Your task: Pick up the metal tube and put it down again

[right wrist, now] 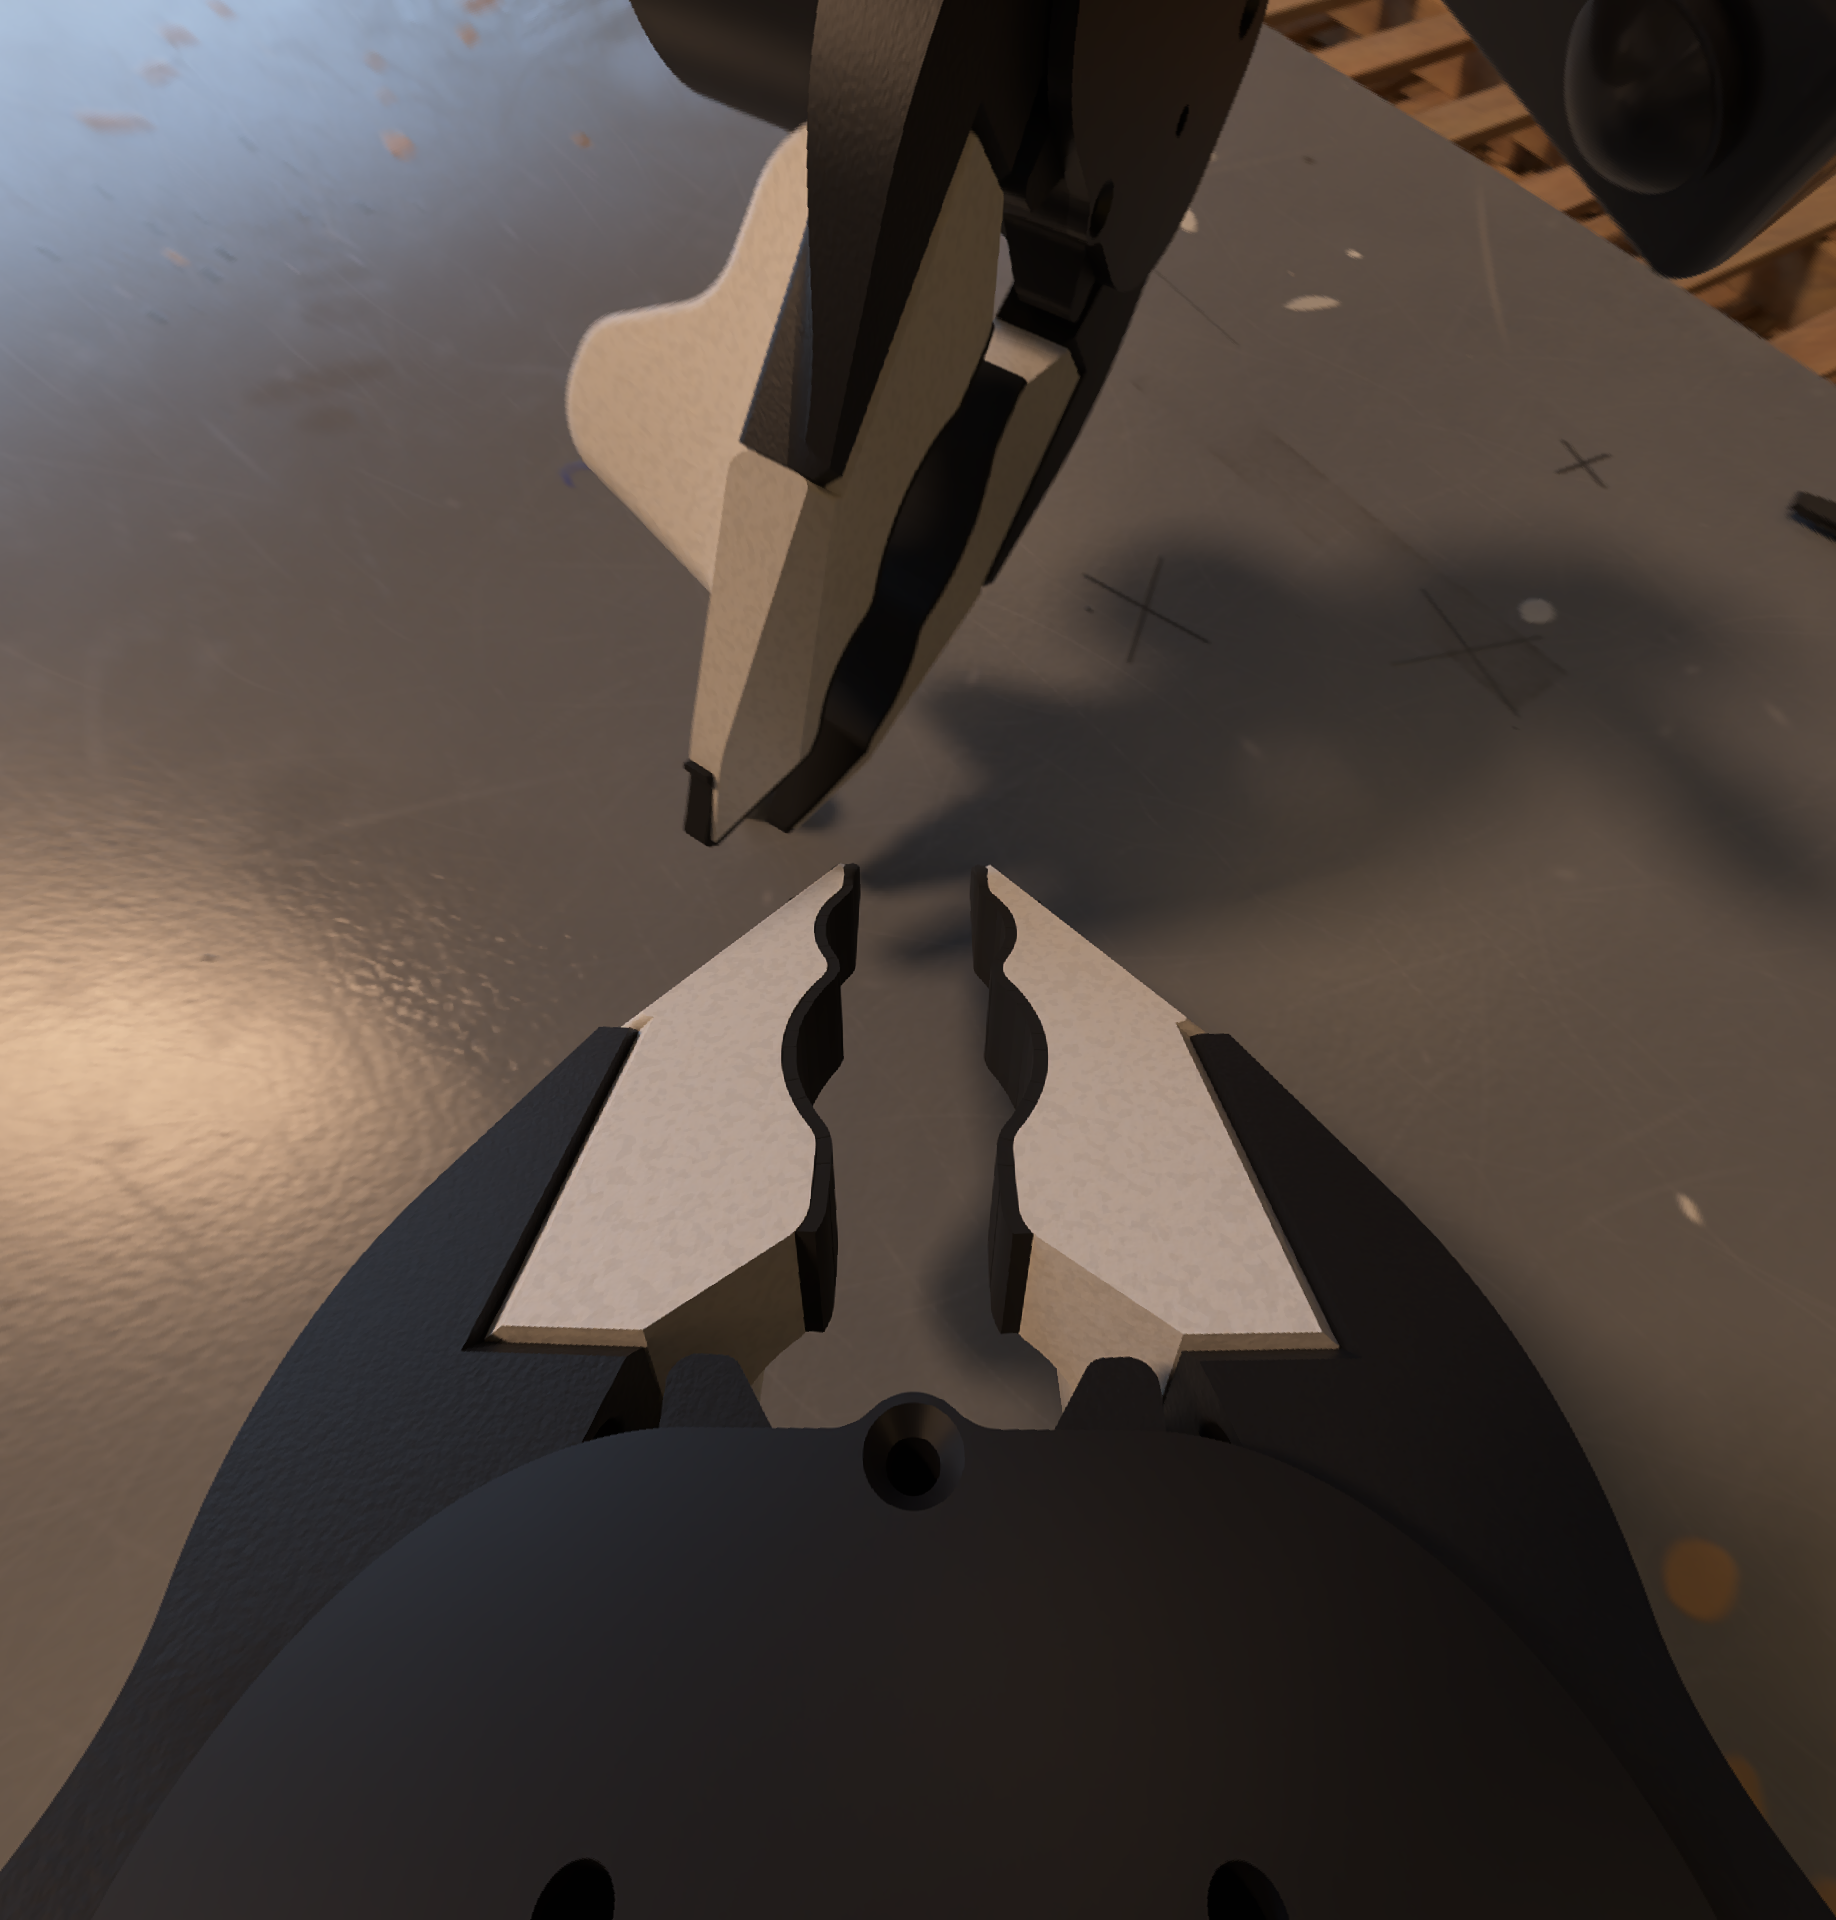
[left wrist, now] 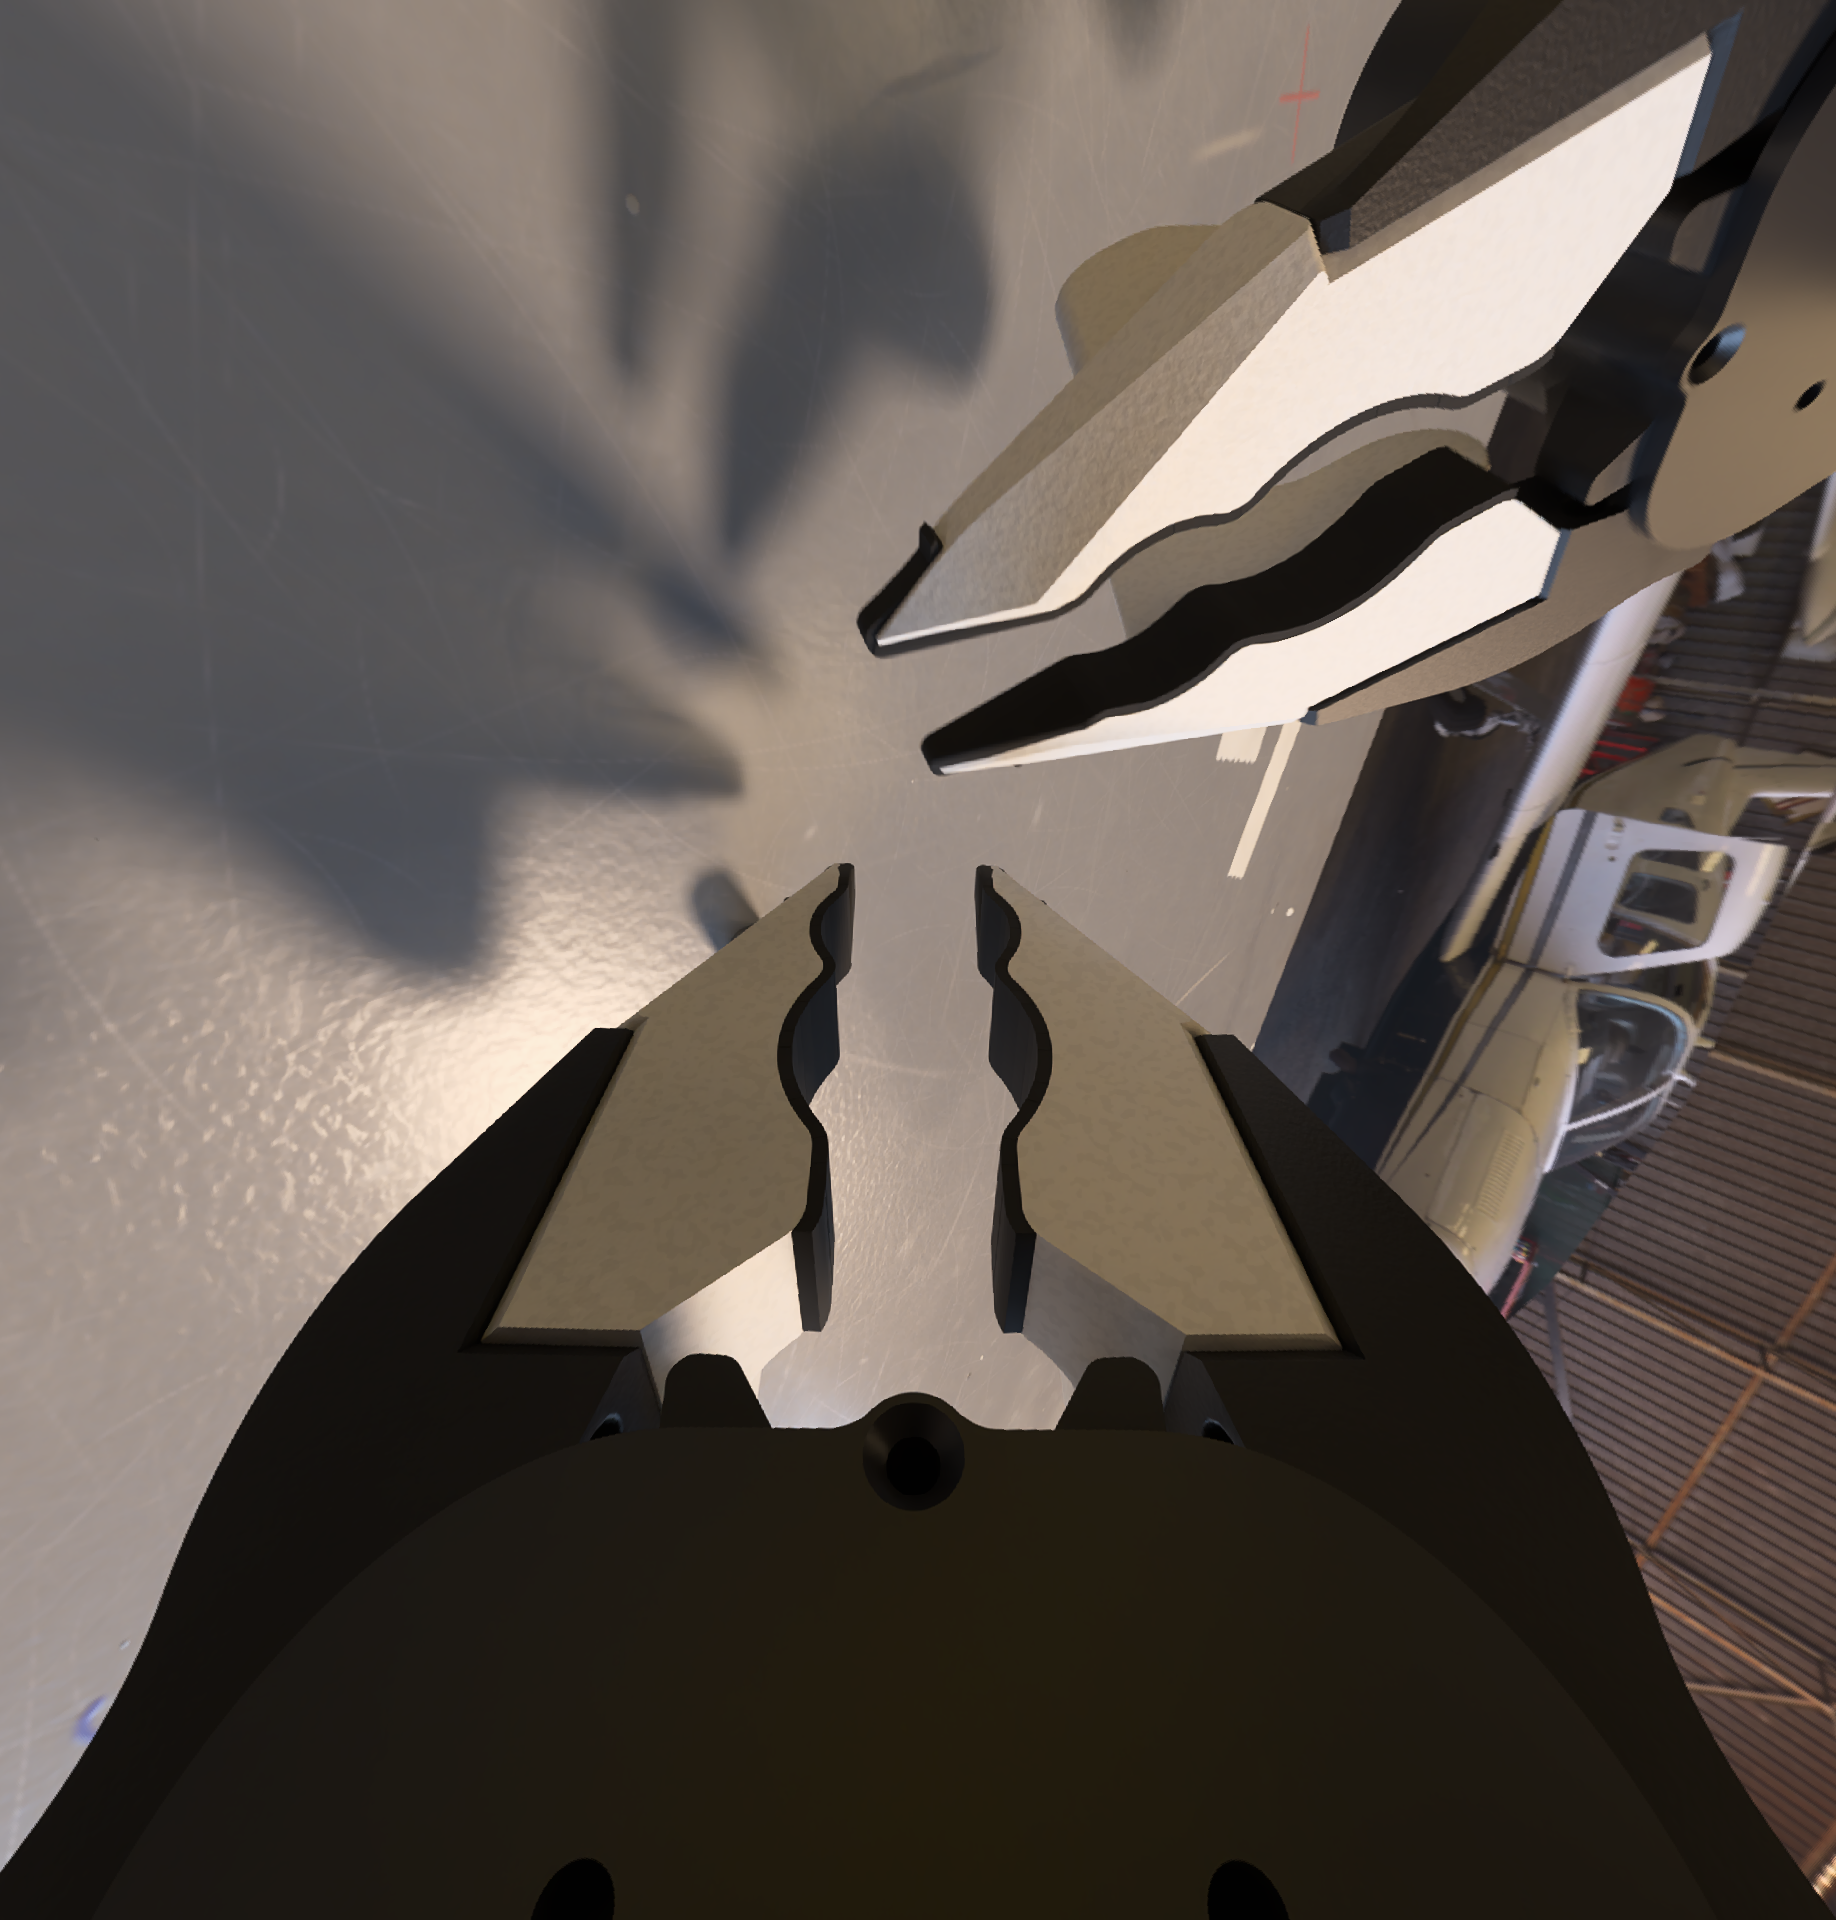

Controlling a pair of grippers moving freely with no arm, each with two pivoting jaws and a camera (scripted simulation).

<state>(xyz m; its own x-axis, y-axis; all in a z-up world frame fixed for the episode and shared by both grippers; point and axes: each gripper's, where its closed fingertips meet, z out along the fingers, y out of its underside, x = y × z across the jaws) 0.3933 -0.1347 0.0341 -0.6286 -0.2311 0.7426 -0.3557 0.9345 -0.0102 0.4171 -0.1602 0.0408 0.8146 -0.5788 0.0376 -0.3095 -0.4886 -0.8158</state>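
In the left wrist view a short grey cylinder end [left wrist: 720,902], which looks like the metal tube, pokes out on the table just left of my left gripper's left finger; the rest is hidden behind that finger. My left gripper [left wrist: 914,878] is open with nothing between its fingers. My right gripper [left wrist: 901,696] hangs close ahead and to the right, tips pointing toward mine, open and empty. In the right wrist view my right gripper [right wrist: 914,878] is open and empty, with the left gripper [right wrist: 742,821] tip-to-tip just beyond it. No tube shows there.
The grey metal table [left wrist: 270,1143] has its edge at the right, with a hangar floor and an aircraft [left wrist: 1579,997] beyond. A white strip [left wrist: 1262,800] lies near that edge. In the right wrist view pencilled crosses [right wrist: 1153,613] and a dark flat bar [right wrist: 1833,525] are on the table.
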